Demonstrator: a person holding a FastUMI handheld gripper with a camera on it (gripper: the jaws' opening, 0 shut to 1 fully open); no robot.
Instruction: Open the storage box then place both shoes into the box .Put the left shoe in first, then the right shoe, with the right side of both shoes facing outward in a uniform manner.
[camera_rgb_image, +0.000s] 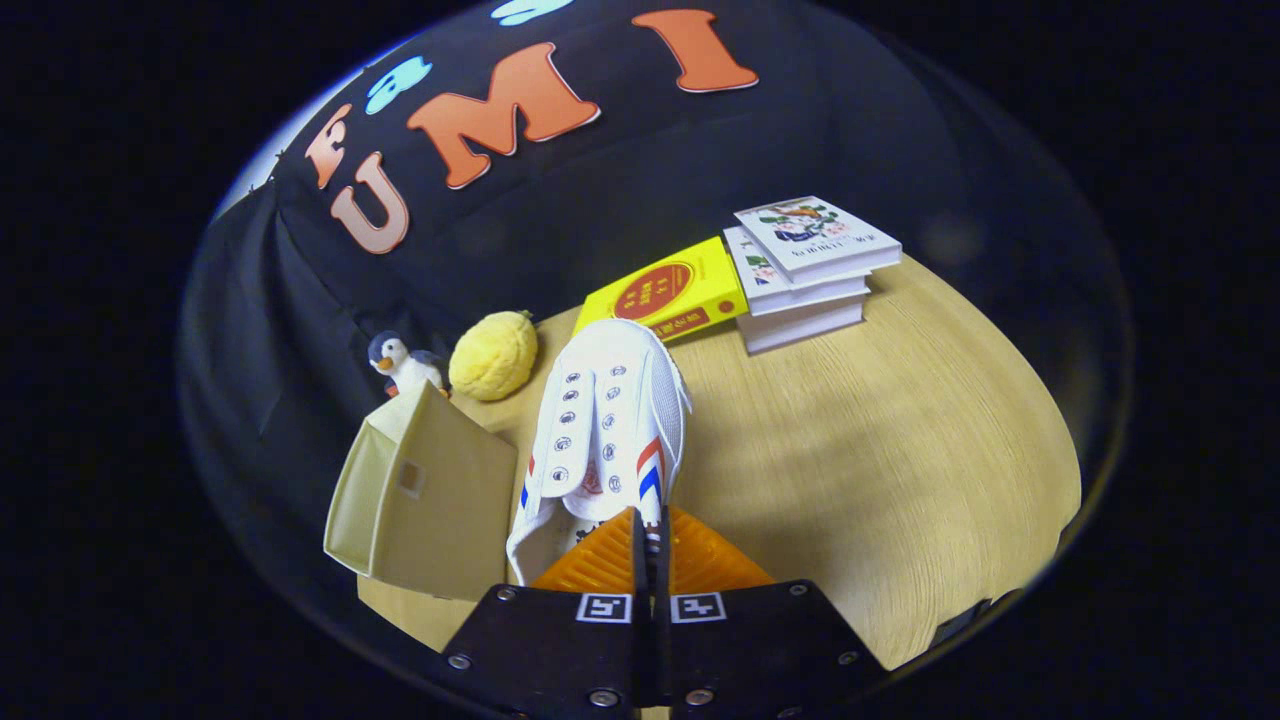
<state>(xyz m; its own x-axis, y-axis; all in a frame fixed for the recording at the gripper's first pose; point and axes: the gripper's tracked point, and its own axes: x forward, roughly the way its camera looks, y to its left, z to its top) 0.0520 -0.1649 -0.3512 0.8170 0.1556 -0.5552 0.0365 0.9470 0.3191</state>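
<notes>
In the gripper view we saw the gripper (648, 540) with its two fingers drawn almost together, pinching the thin edge at the heel end of a white shoe (608, 430). The shoe had red and blue stripes on both sides and rows of empty lace holes, and its toe pointed away from the fingers toward the back of the wooden table (880, 460). We could not tell whether the sole touched the table or hung just above it.

Just beside the shoe, at the table's left edge, we saw the storage box (425, 500), pale cream with a small label patch on the panel facing us. We could not make out from this angle whether its lid was open.

Beyond the box, near the table's back left corner, a small toy penguin (400, 364) stood next to a fuzzy yellow plush ball (494, 355). At the back edge, beyond the shoe's toe, a yellow book (668, 291) lay flat, and just beside it sat a stack of white books (806, 270), slightly fanned.
</notes>
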